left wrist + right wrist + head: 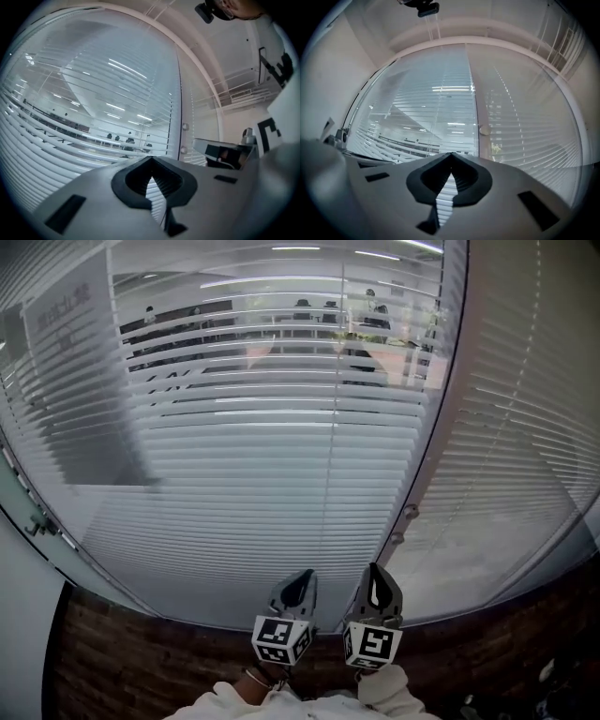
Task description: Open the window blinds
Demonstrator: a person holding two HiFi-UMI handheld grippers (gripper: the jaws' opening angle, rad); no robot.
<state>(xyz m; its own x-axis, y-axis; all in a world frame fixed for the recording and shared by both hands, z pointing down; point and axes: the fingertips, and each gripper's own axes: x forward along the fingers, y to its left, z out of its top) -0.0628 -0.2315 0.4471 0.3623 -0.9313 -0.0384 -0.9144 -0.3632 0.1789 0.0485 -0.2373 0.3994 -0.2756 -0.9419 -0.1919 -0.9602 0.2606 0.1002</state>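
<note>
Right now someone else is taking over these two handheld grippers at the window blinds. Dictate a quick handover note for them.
Left gripper: shut, empty, held low in front of the glass.
Right gripper: shut, empty, beside it, nearer the pale frame post.
White horizontal slatted blinds: lowered over the whole left pane. The office behind shows only through the upper slats. A second set covers the right pane.
Two small round grey knobs sit on the post above the right gripper, untouched.
Done: nothing yet.
Left: open the blinds, perhaps with those knobs, though I cannot tell what they work.
</note>
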